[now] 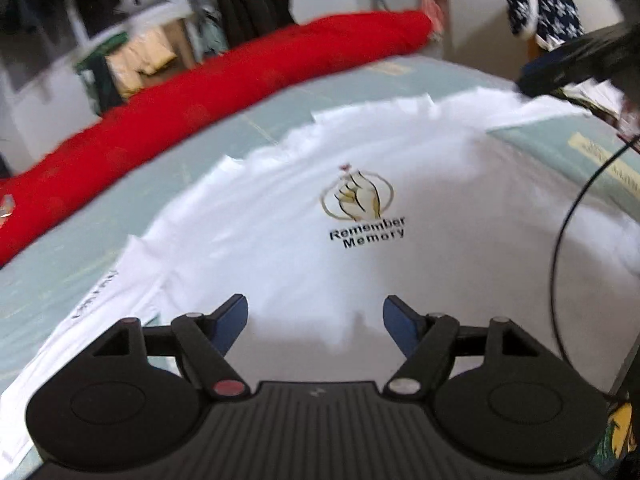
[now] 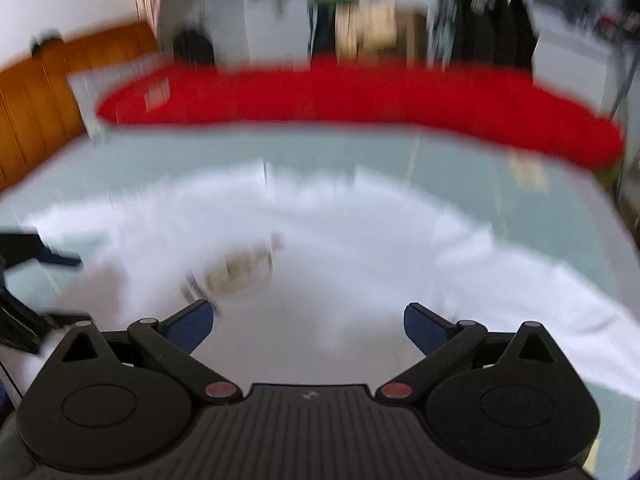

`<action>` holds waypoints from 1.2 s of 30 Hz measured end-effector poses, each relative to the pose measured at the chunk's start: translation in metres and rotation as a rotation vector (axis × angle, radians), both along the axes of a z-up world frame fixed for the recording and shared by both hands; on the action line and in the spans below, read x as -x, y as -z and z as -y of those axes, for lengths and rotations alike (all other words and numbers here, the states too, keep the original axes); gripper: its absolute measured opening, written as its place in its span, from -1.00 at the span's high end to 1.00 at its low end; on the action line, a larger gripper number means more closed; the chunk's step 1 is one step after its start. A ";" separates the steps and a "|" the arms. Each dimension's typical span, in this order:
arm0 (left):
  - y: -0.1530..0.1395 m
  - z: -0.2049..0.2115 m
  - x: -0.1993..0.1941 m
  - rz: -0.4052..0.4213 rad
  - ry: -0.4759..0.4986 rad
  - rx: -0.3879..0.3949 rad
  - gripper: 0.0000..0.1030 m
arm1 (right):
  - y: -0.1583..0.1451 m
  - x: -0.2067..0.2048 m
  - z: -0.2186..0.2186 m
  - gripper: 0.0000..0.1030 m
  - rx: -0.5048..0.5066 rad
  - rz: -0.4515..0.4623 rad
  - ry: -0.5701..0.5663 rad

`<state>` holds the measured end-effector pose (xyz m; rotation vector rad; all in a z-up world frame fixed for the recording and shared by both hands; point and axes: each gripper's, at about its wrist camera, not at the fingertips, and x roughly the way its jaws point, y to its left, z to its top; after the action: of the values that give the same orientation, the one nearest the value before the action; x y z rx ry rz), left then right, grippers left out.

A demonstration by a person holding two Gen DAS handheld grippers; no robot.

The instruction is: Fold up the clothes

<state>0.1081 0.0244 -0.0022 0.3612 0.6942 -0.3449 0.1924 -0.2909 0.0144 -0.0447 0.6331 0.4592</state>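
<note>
A white T-shirt (image 1: pixel 304 264) with a gold hand logo and the words "Remember Memory" (image 1: pixel 366 234) lies spread on a pale green mat (image 1: pixel 60 264). My left gripper (image 1: pixel 314 322) hovers over the shirt's near part, jaws apart, nothing between the blue pads. The right wrist view is blurred; the same shirt (image 2: pixel 360 248) fills its middle. My right gripper (image 2: pixel 308 326) stands wide open above the cloth with an empty gap. The right gripper's dark body (image 1: pixel 580 60) shows at the shirt's far right edge in the left wrist view, and the left gripper (image 2: pixel 24 264) appears at the left edge of the right wrist view.
A long red roll of fabric (image 1: pixel 208 92) (image 2: pixel 360 96) lies along the mat's far side. Behind it stand shelves with dark clothes (image 1: pixel 248 4) and boxes. A black cable (image 1: pixel 560 264) hangs at the right. An orange wooden panel (image 2: pixel 40 92) is at the far left.
</note>
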 end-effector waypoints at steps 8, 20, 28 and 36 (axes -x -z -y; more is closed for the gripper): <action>0.031 0.001 0.022 -0.042 -0.120 0.003 -0.49 | 0.037 0.057 -0.016 -1.00 0.043 -0.007 -0.021; 0.070 -0.041 0.102 -0.022 -0.242 0.105 -0.53 | 0.129 0.135 -0.013 -1.00 0.138 -0.044 0.107; 0.037 0.004 0.086 0.088 -0.108 0.169 -0.53 | 0.110 0.141 -0.017 -1.00 0.099 0.001 0.141; 0.081 0.020 0.104 0.024 -0.183 0.209 -0.55 | 0.131 0.139 -0.019 -1.00 0.072 -0.041 0.187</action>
<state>0.0044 0.0047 -0.0835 0.1018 0.6556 -0.2366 0.0529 -0.2715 -0.1166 -0.0438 0.6873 0.2575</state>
